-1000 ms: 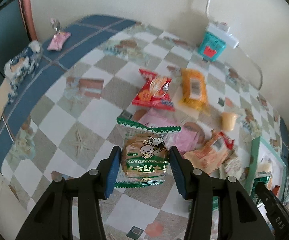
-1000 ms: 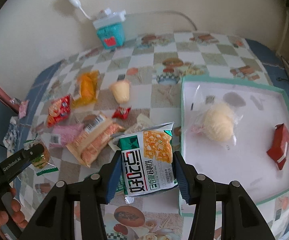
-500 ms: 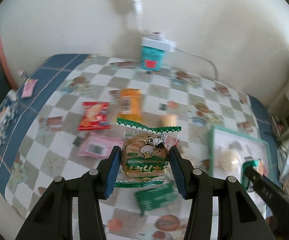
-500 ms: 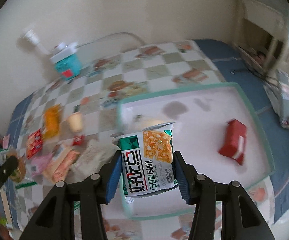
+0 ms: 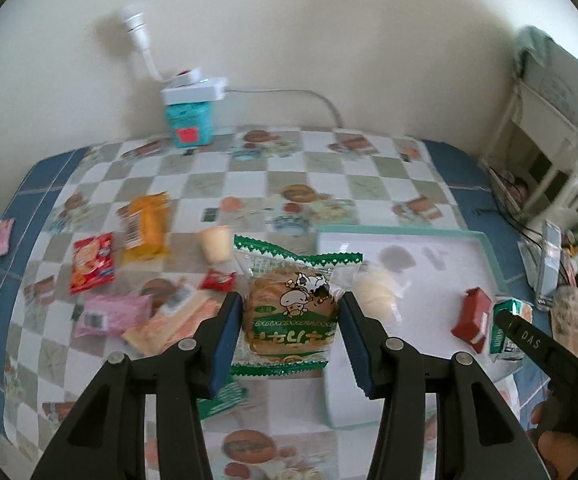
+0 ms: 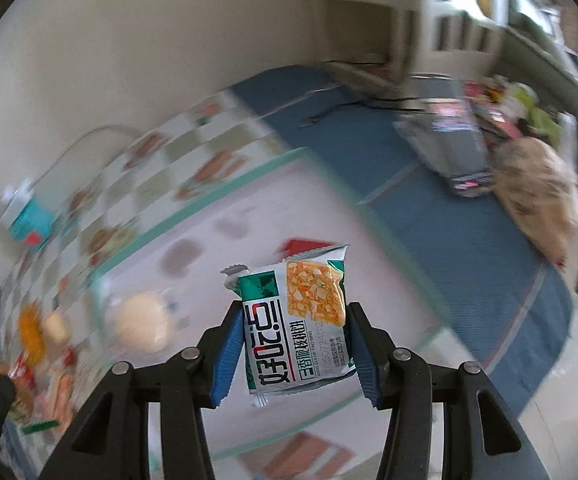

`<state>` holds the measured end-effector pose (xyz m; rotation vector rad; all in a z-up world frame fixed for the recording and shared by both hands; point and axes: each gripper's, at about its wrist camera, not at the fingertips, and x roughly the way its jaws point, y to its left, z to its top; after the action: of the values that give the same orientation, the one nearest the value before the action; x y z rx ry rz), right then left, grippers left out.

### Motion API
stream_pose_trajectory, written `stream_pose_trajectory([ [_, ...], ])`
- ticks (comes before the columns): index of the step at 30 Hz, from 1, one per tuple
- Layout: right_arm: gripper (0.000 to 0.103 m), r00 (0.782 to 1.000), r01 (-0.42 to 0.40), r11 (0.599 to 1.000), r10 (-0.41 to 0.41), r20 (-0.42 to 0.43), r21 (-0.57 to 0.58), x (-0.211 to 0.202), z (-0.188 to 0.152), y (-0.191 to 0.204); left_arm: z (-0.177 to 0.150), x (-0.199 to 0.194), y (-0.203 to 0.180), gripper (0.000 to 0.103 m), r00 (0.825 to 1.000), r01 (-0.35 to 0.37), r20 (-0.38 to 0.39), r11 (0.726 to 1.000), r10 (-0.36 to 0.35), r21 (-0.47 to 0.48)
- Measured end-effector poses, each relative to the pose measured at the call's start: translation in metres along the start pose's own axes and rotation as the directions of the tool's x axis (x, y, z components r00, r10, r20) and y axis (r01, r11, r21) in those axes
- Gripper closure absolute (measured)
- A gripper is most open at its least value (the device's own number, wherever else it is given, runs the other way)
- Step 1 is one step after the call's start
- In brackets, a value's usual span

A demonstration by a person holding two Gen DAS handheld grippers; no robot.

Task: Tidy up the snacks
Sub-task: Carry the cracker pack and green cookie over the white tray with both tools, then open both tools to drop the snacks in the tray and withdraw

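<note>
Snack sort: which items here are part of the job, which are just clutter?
Job: left gripper holding green cake packet; right gripper holding cracker packet; tray; red packet, orange packet, pink packet.

Clutter: teal box, white cable, shelf.

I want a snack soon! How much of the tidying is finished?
Two snacks already lie in the white tray: a round pale bun and a red packet. The left gripper holds a green-edged cake packet, the right gripper a green-and-white cracker packet. Several packets, like the orange one, wait on the checked tablecloth.
</note>
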<state>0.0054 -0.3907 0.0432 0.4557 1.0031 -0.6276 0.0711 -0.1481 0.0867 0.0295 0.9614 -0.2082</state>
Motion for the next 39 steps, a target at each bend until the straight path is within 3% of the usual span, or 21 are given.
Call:
stream_pose_trajectory([
  [8, 0.050, 0.998, 0.069, 0.993, -0.069, -0.006, 0.093, 0.014, 0.010, -0.033, 0.001, 0.023, -0.063, 0.052, 0.994, 0.077, -0.081, 0.989, -0.067, 0.129],
  [15, 0.050, 0.993, 0.120, 0.981, -0.116, -0.034, 0.153, 0.032, 0.012, -0.047, -0.013, 0.060, -0.110, 0.052, 0.973, 0.147, -0.206, 0.969, -0.105, 0.198],
  [20, 0.050, 0.991, 0.134, 0.976, -0.127, -0.052, 0.174, 0.040, 0.013, -0.053, -0.027, 0.079, -0.126, 0.052, 0.961, 0.154, -0.259, 0.961, -0.092, 0.228],
  [30, 0.049, 0.988, 0.144, 0.976, -0.132, -0.081, 0.165, 0.044, 0.013, -0.053, -0.034, 0.090, -0.127, 0.051, 0.956, 0.139, -0.287, 0.962, -0.068, 0.235],
  [32, 0.045, 0.987, 0.148, 0.977, -0.135, -0.088, 0.156, 0.045, 0.012, -0.051, -0.033, 0.090, -0.126, 0.039, 0.956, 0.123, -0.287, 0.963, -0.051, 0.239],
  [34, 0.034, 0.985, 0.159, 0.976, -0.146, -0.096, 0.149, 0.047, 0.013, -0.049, -0.031, 0.087, -0.124, 0.031, 0.961, 0.109, -0.275, 0.964, -0.040, 0.241],
  [37, 0.030, 0.984, 0.161, 0.979, -0.150, -0.091, 0.124, 0.044, 0.014, -0.044, -0.026, 0.084, -0.116, 0.027, 0.962, 0.110, -0.268, 0.970, -0.049, 0.216],
  [39, 0.015, 0.986, 0.156, 0.982, -0.148, -0.082, 0.108, 0.041, 0.015, -0.040, -0.020, 0.081, -0.106, 0.022, 0.965, 0.103, -0.257, 0.978, -0.053, 0.183],
])
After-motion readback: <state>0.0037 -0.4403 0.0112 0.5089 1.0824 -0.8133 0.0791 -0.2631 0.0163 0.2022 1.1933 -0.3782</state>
